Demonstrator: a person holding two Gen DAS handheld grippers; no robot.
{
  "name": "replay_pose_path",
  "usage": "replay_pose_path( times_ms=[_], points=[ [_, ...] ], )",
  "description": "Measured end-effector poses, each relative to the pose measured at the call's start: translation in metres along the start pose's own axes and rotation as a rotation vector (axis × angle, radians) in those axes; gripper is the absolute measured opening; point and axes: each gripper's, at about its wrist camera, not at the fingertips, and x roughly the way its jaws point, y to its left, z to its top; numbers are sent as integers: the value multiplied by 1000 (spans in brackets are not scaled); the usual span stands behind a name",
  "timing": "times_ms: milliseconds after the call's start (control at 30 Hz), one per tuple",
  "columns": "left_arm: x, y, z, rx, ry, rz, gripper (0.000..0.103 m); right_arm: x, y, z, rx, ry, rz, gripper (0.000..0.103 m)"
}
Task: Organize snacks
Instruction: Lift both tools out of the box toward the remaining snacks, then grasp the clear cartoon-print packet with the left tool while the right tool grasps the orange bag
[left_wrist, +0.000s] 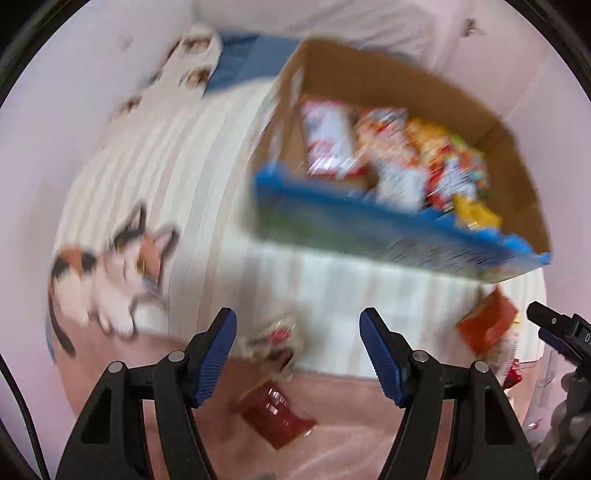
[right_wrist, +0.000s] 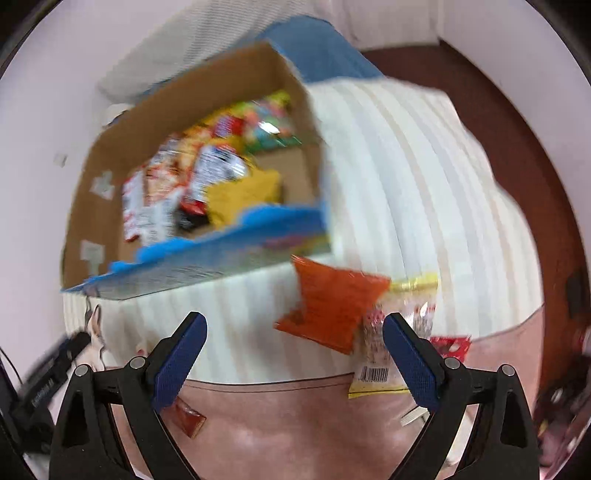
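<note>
Striped bedding (right_wrist: 406, 184) carries a cardboard box (left_wrist: 388, 74) full of snack packs (left_wrist: 391, 147), with an orange pack (right_wrist: 332, 306) and a red pack (left_wrist: 277, 417) lying loose outside it. Left gripper (left_wrist: 297, 354) and right gripper (right_wrist: 295, 358) both hang spread wide, holding nothing.

Open cardboard box (right_wrist: 110, 206) of packets, orange snack packet (right_wrist: 332, 306) beside it

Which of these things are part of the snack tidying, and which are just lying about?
Part of the job:
cardboard box, already holding snack packets
orange packet
clear barcoded packet
dark red packet
left gripper and right gripper, both open and empty

Just there:
striped cat-print cloth
blue fabric
</note>
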Motion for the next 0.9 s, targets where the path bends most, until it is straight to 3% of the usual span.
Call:
replay_pose_path(
  times_ms=[200, 367, 500, 633, 900],
  points=[
    [37, 30, -10, -96, 105, 11, 67, 51, -15, -2, 54, 59, 7, 97],
    [64, 32, -11, -69, 195, 17, 67, 84, -9, -1, 44, 94, -16, 84],
    [81, 33, -21, -60, 255, 11, 67, 102, -5, -5, 21, 116, -18, 54],
    [82, 37, -36, -69, 280, -3, 67, 101, 0, -16, -34, 128, -22, 52],
    [86, 43, -59, -121, 295, -48, 67, 107, 20, -80, -184, 247, -9, 51]
  ],
)
